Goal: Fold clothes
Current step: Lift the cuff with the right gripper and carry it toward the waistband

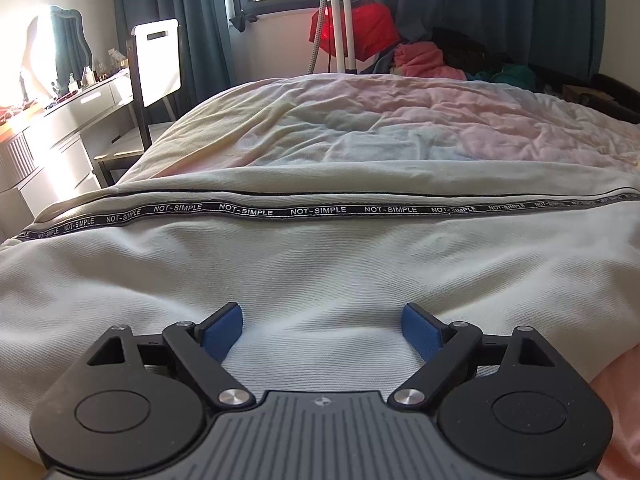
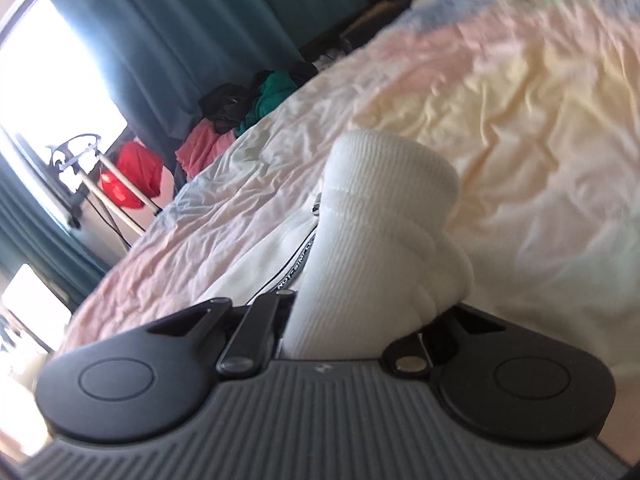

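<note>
White garment [image 1: 320, 264] | left hand-held gripper [image 1: 322, 330] spread wide above it | right hand-held gripper [image 2: 360, 312] apparently clamps its bunched fold

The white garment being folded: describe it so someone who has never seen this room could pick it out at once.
Start at the bed with the rumpled pastel cover. Across its near end lies the white ribbed garment, one bunched end pinched in the right gripper. Unlike the coloured clothes pile at the far side, it carries a black tape printed NOT-SIMPLE.
</note>
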